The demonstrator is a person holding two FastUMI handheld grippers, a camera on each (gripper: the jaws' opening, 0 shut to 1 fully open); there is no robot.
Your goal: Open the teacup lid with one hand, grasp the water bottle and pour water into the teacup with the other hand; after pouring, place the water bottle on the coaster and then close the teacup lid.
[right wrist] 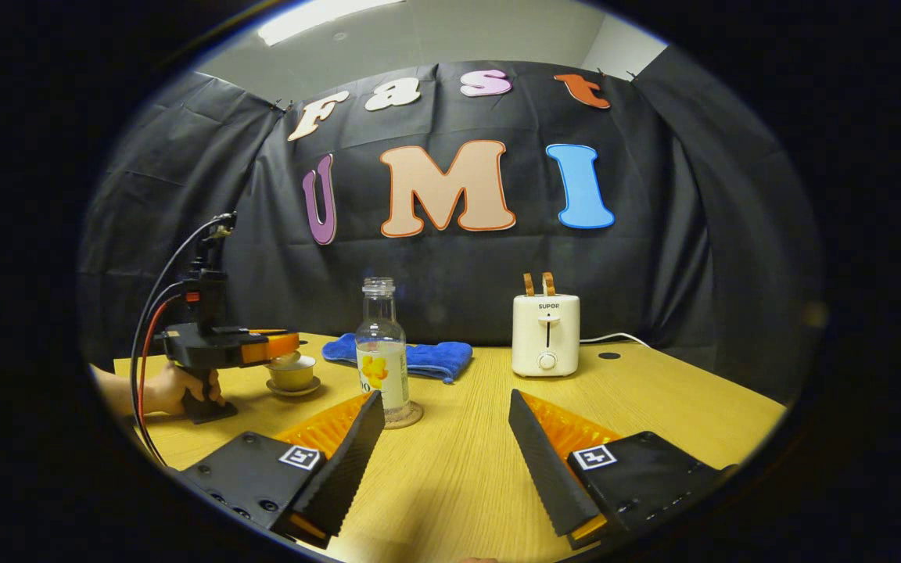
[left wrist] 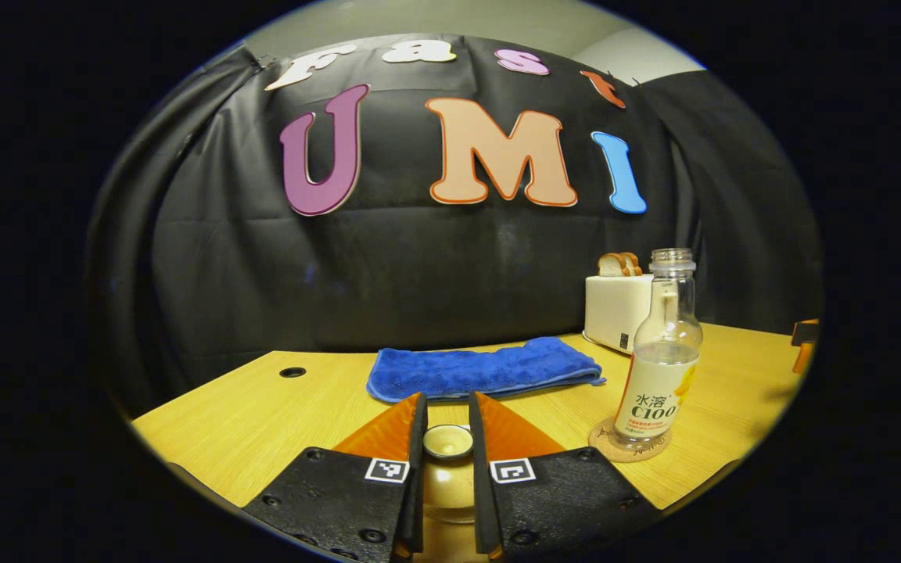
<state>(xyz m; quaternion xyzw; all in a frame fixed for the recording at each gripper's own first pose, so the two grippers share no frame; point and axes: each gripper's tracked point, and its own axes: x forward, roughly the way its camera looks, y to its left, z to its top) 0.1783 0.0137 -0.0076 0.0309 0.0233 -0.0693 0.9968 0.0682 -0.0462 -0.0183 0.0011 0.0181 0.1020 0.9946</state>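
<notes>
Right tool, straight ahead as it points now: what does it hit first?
Probably nothing soon. The right tool is open, with bare table between its fingers. The bottle sits left of that line, the toaster slightly right. Beyond them the booth wall, though depth is hard to judge.

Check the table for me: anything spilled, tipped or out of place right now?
Nothing stands out. The water bottle stands upright on its coaster, uncapped, with no water on the table. The left gripper closes around the teacup lid; the right gripper hangs open. The blue cloth and toaster sit undisturbed.
</notes>
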